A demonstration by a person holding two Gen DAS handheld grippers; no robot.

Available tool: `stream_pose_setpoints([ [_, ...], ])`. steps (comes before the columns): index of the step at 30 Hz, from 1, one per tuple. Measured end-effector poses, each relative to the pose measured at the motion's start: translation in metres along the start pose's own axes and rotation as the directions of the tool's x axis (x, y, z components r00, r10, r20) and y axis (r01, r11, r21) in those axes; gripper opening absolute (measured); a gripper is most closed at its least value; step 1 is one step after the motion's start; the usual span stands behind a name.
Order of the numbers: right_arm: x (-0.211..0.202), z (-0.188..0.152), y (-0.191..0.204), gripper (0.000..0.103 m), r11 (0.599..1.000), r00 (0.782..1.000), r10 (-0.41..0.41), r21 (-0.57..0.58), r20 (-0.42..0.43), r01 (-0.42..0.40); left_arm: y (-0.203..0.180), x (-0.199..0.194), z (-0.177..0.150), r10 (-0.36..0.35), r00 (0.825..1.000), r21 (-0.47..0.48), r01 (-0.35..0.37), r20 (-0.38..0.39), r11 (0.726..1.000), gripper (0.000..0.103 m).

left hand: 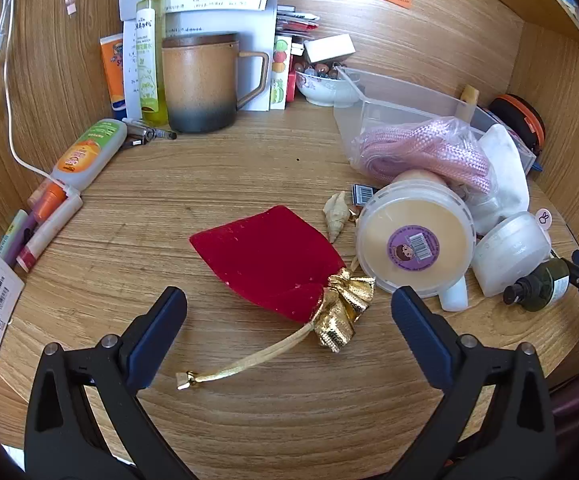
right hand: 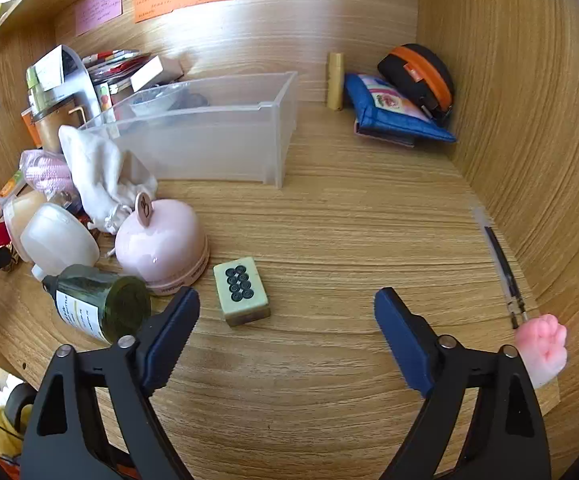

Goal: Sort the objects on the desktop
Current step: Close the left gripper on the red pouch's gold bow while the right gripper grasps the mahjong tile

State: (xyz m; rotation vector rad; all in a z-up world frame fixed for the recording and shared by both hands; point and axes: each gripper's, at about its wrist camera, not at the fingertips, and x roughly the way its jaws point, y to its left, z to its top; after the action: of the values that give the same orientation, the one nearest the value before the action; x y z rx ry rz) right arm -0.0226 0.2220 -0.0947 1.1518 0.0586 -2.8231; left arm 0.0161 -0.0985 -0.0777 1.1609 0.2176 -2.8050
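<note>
My left gripper [left hand: 288,304] is open, its jaws either side of a red velvet pouch [left hand: 267,258] with a gold drawstring top [left hand: 345,312], lying flat on the wooden desk. My right gripper [right hand: 287,304] is open and empty above bare desk, just right of a mahjong tile [right hand: 242,290]. A clear plastic bin [right hand: 209,136] stands behind; it also shows in the left wrist view [left hand: 401,108]. A dark green bottle [right hand: 97,306] lies beside a pink dome [right hand: 161,244].
A brown mug [left hand: 201,80], tubes and a spray bottle [left hand: 151,52] stand at the back left. A round tub [left hand: 413,236], seashell [left hand: 337,214] and pink cord [left hand: 425,152] crowd the right. A pen [right hand: 503,272], pink paw toy [right hand: 545,346] and blue pouch [right hand: 393,114] lie by the right wall.
</note>
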Motion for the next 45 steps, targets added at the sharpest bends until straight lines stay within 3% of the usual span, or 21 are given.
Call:
stream_pose_setpoints([
  [15,0.017,0.001,0.007,0.076,0.997,0.999,0.041,-0.060,-0.020,-0.042,0.004,0.022,0.012,0.081,0.996,0.025,-0.081,-0.021,0.996,0.103],
  [21,0.017,0.004,0.008,0.064,0.995,0.998,0.056,-0.078,-0.017,-0.057,0.008,0.023,0.015,0.104,0.994,0.019,-0.104,-0.008,0.994,0.103],
  [23,0.018,0.004,0.009,0.059,0.995,0.998,0.063,-0.083,-0.017,-0.064,0.007,0.023,0.016,0.108,0.994,0.029,-0.108,-0.004,0.994,0.097],
  [25,0.018,0.005,0.010,0.056,0.994,0.998,0.068,-0.088,-0.015,-0.069,0.007,0.025,0.017,0.096,0.995,0.038,-0.095,-0.016,0.995,0.083],
  [29,0.018,0.005,0.012,0.053,0.993,0.997,0.073,-0.091,-0.014,-0.074,0.006,0.027,0.020,0.092,0.996,0.049,-0.091,-0.011,0.995,0.076],
  [37,0.016,0.006,0.016,0.038,0.990,0.996,0.087,-0.110,-0.009,-0.088,0.004,0.030,0.025,0.097,0.995,0.042,-0.097,-0.002,0.994,0.051],
  [39,0.017,0.006,0.016,0.037,0.990,0.996,0.088,-0.111,-0.010,-0.089,0.006,0.029,0.026,0.086,0.996,0.026,-0.086,0.001,0.996,0.050],
  [45,0.018,0.008,0.015,0.024,0.990,0.996,0.088,-0.110,-0.012,-0.089,0.010,0.029,0.027,0.094,0.996,0.014,-0.094,0.011,0.995,0.041],
])
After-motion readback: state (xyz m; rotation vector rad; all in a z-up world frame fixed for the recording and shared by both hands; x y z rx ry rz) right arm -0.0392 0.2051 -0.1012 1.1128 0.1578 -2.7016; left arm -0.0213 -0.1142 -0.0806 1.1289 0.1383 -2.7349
